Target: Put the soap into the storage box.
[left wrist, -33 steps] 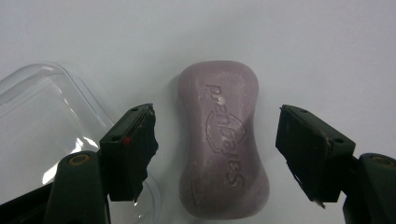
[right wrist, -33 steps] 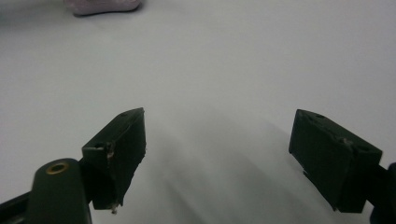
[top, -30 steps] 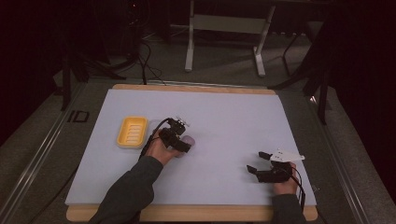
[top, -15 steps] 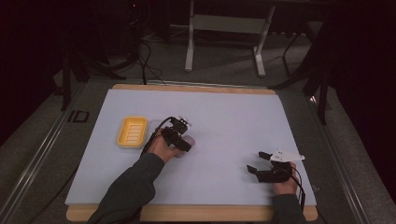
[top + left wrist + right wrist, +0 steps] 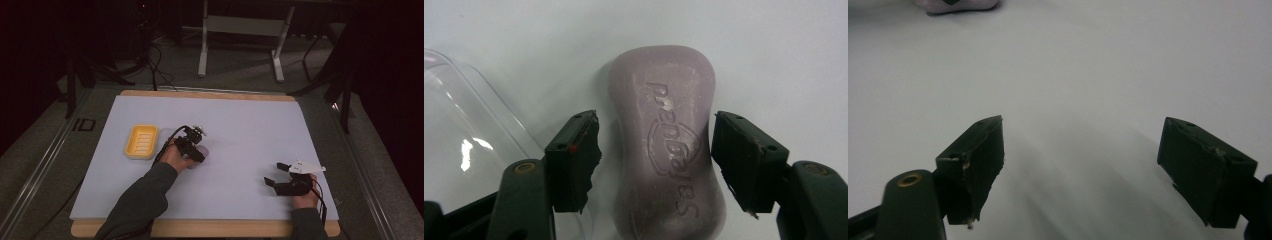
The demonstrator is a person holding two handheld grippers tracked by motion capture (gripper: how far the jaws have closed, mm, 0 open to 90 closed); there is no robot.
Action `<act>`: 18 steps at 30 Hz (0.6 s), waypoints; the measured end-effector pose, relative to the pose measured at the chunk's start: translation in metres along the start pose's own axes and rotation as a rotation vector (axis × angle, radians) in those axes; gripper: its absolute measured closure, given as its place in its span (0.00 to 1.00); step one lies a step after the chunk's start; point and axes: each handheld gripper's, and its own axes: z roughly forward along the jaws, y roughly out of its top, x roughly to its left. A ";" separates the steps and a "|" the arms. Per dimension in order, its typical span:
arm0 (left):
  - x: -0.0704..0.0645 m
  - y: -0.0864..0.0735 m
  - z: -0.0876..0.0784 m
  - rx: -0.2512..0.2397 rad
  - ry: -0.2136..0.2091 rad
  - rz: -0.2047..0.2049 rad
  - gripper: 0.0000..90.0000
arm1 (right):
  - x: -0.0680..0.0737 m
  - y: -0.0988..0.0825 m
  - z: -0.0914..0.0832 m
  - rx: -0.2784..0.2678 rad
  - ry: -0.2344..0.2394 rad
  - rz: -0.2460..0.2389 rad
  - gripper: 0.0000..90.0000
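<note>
Since a second ago the left gripper [image 5: 196, 150] has barely shifted over the soap bar [image 5: 667, 145], but its jaws have just been closing in around it. Seen from the left gripper view, the pale purple bar lies flat on the white table sheet [image 5: 260, 130] between the two black pads; the right pad sits just at the bar's edge, while a thin gap shows at the left pad, so the pads are not pressing on it (lettering is stamped on the bar's top face). A clear plastic lid [image 5: 469, 140] lies just beside the bar. From the high view, a yellow soap dish [image 5: 141, 141] rests near the left hand. The right gripper [image 5: 280, 173] hovers well apart, jaws wide with nothing between them.
</note>
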 end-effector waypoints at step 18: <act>-0.004 0.006 0.008 0.094 -0.002 0.034 0.54 | 0.000 0.000 0.000 -0.001 0.000 -0.003 0.20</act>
